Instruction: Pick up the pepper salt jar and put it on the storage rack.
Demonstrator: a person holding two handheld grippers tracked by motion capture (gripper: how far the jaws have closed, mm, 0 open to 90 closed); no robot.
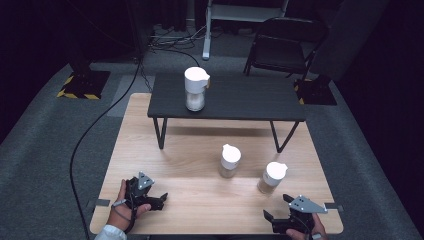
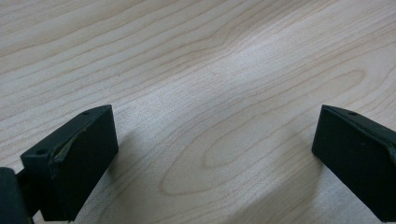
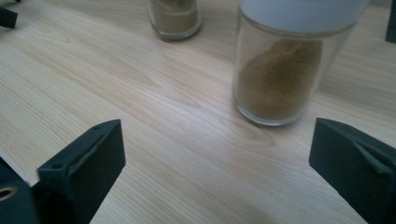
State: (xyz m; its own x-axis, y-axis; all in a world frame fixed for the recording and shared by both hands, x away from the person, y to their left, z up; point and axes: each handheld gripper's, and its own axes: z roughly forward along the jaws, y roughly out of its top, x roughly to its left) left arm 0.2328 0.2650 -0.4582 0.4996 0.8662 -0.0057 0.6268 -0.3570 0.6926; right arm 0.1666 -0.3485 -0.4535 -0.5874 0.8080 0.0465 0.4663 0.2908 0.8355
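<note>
Two glass jars with white lids stand on the wooden table [image 1: 200, 210]: one near the middle [image 1: 229, 161] and one to its right [image 1: 272, 178], both holding tan powder. A taller jar [image 1: 195, 89] stands on a small black table [image 1: 245, 100] at the back. My left gripper [image 1: 161, 201] lies at the front left, open over bare wood [image 2: 215, 126]. My right gripper [image 1: 277, 207] is at the front right, open, just short of the right jar [image 3: 280, 79]. Nothing sits between its jaws [image 3: 217, 140]. The middle jar [image 3: 175, 18] is farther off.
The black table stands on thin legs [image 1: 161, 132] across the far half of the wooden top. A folding chair [image 1: 285, 45] and floor cables [image 1: 80, 145] lie beyond and left of the table. Open wood stretches between the two grippers.
</note>
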